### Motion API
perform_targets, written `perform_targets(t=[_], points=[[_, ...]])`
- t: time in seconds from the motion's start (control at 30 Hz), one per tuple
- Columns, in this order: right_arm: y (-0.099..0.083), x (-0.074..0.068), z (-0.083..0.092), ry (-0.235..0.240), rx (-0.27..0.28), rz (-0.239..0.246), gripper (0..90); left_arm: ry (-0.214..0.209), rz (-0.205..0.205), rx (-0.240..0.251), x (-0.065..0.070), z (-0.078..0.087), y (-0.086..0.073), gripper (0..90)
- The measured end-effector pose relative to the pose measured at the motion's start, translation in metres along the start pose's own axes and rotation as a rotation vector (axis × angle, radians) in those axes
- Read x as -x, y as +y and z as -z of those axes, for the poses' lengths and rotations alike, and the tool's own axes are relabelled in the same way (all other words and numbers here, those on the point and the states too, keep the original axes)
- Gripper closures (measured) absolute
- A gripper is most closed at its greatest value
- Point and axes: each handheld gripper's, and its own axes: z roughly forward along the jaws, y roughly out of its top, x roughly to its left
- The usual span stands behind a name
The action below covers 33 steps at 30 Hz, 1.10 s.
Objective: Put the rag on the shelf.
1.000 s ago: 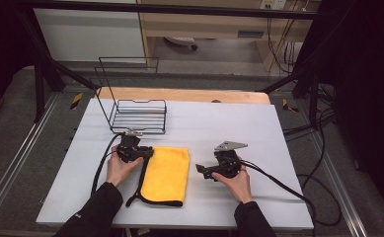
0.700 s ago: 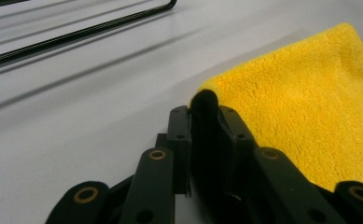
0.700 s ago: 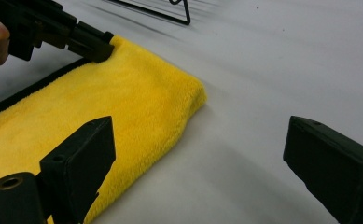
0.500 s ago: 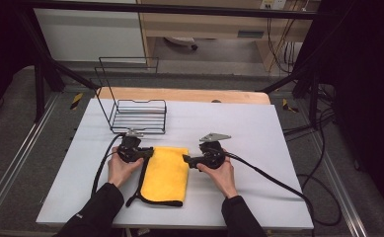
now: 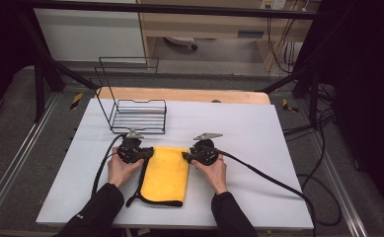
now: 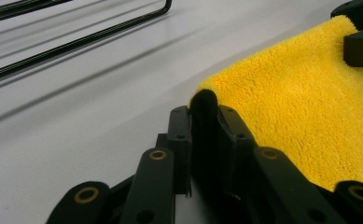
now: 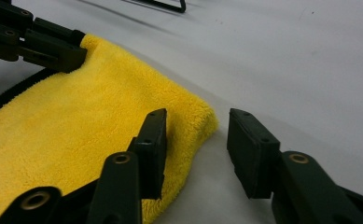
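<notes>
A folded yellow cloth point(image 5: 166, 174) with a black hem lies on the white table point(image 5: 258, 133) between my hands. My left gripper point(image 5: 147, 152) is at its far left corner. In the left gripper view the jaws point(image 6: 203, 116) have just closed and pinch that dark-edged corner of the cloth point(image 6: 300, 107). My right gripper point(image 5: 185, 156) is at the far right corner. Its jaws point(image 7: 200, 140) have just been closing. The cloth point(image 7: 76, 126) corner lies between them; one pad rests on the pile and the other stands clear of it.
A black wire rack point(image 5: 139, 117) stands at the back left of the table, close behind the left gripper. A wooden board point(image 5: 189, 95) runs along the far edge. Black cables point(image 5: 268, 177) trail from both grippers across the table.
My right gripper has slid left across the table to the cloth's far right corner, and its jaws have narrowed. The left hand has stayed at its corner.
</notes>
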Motion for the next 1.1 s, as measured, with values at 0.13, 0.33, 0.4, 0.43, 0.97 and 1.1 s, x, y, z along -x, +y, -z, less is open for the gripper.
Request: perform_targets(t=[0.13,0.33,0.4,0.43,0.97,1.1], points=[[-0.001,-0.001,-0.003,0.021,-0.006,-0.025,67.9,-0.003,-0.002,0.000,0.000,0.000,0.000,76.2],[-0.001,-0.002,-0.005,0.040,-0.032,-0.067,78.0,0.001,-0.010,0.001,0.001,0.000,0.000,76.2],[0.000,-0.003,-0.005,0.039,-0.039,-0.065,80.2,-0.003,-0.008,0.003,0.000,0.000,0.000,76.3],[0.001,-0.003,-0.005,0.037,-0.042,-0.062,81.0,-0.005,-0.008,0.003,0.000,0.000,0.000,76.3],[0.002,-0.006,0.001,0.032,-0.012,-0.062,84.5,-0.001,0.009,0.039,0.001,0.007,-0.001,80.2],[0.005,-0.009,0.008,0.042,0.026,-0.054,84.5,-0.005,0.003,0.074,0.002,0.017,0.000,80.6]])
